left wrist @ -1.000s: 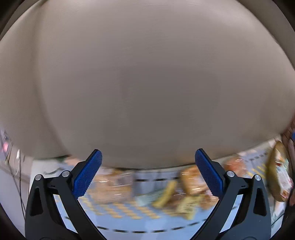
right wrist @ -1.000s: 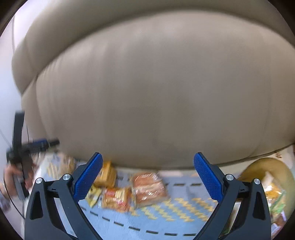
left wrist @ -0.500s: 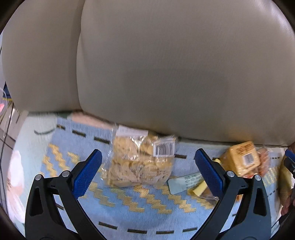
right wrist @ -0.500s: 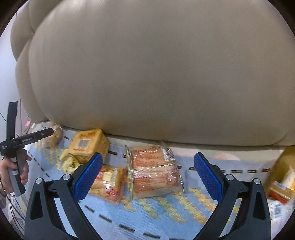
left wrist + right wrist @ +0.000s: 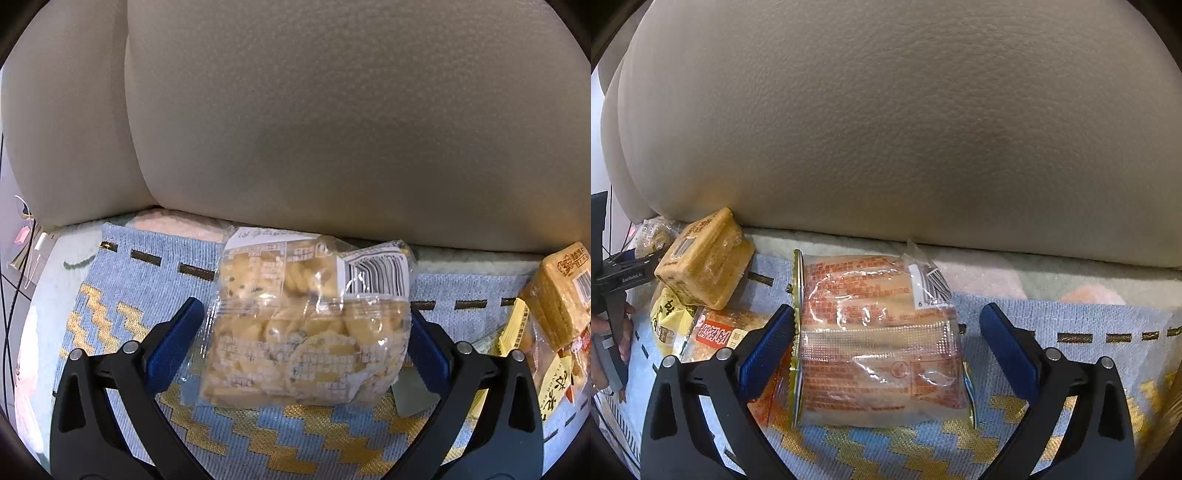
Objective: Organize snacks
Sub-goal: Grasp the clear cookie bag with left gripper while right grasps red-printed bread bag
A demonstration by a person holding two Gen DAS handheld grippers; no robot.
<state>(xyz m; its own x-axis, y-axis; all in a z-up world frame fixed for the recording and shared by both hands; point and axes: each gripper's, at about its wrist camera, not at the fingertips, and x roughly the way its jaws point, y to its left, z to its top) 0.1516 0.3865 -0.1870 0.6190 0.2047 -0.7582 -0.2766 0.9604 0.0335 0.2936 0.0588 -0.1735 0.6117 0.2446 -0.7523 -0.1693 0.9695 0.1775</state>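
Note:
A clear bag of pale yellow twisted snacks (image 5: 306, 325) lies on the blue and gold blanket (image 5: 122, 280). My left gripper (image 5: 301, 345) stands open, its blue pads on either side of that bag without pressing it. In the right wrist view, a clear pack of orange-printed bread sticks (image 5: 875, 339) lies between the blue pads of my right gripper (image 5: 886, 347), which is open too. The left pad sits right at the pack's sealed edge; a gap shows on the right.
A tan sofa backrest (image 5: 332, 110) rises right behind the snacks. A yellow-brown boxed snack (image 5: 705, 258) leans on other packets (image 5: 716, 332) left of the bread pack. The same box (image 5: 561, 291) shows at the left view's right edge. A hand (image 5: 605, 343) holds the other gripper far left.
Both grippers have dropped and moved forward, from facing the sofa back to each straddling a snack bag. The jaws stayed open throughout.

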